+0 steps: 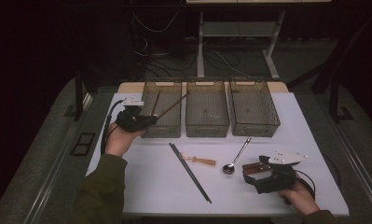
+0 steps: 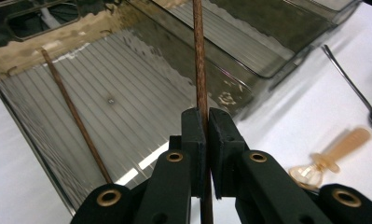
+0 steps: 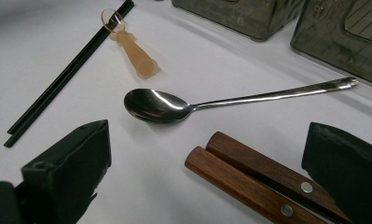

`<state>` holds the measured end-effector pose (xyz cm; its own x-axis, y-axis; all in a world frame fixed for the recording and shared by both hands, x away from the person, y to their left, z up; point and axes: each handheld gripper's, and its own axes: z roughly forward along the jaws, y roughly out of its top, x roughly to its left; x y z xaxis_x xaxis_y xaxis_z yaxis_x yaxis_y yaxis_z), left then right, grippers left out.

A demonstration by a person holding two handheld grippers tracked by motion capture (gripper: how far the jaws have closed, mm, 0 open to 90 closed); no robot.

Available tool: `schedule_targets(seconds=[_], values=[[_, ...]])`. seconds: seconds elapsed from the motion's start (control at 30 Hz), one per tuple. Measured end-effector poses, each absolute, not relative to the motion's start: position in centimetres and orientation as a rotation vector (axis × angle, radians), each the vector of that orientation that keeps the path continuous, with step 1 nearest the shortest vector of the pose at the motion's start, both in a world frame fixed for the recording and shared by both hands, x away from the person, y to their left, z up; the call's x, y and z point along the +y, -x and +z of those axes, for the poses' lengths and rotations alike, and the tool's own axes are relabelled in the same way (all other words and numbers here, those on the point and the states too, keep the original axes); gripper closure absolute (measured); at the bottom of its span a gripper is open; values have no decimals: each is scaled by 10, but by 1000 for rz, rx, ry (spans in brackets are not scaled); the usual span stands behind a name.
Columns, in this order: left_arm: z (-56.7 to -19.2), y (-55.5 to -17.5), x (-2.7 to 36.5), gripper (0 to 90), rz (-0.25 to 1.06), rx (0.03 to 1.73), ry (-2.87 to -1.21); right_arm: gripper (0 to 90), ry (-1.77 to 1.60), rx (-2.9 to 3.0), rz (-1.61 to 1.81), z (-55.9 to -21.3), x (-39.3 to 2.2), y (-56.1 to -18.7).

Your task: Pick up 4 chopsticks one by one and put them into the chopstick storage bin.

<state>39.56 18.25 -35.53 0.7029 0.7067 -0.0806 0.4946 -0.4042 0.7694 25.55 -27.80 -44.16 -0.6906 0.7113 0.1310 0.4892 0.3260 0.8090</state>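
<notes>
Gripping a brown chopstick [image 2: 200,70] tight, the left gripper [image 2: 206,128] held it over the leftmost bin [image 2: 30,140] (its mate [image 2: 74,116] already inside), long axis pointing toward the frame's top; the right gripper [image 3: 207,154] stood wide.

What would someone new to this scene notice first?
Probably the left gripper, shut on a brown chopstick slanting over the leftmost of three smoky bins, where a matching one already lies. Nearer, the right gripper sits open around two wooden handles, beside a shiny spoon.
</notes>
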Motion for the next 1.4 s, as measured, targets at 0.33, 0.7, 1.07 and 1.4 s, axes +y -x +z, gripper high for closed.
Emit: schedule_targets(seconds=[0.33,0.7,1.07,1.4], values=[[-353,-414,181,841,385,988,-2063,15,-1086,2343,1299,-442,-278,-255],[-362,-434,177,842,431,1070,-2032,15,-1087,2341,1307,-441,-279,-255],[-378,-454,181,842,442,1159,-2000,15,-1089,2342,1313,-441,-279,-256],[-387,-467,180,842,442,1220,-2006,15,-1086,2341,1319,-441,-279,-256]])
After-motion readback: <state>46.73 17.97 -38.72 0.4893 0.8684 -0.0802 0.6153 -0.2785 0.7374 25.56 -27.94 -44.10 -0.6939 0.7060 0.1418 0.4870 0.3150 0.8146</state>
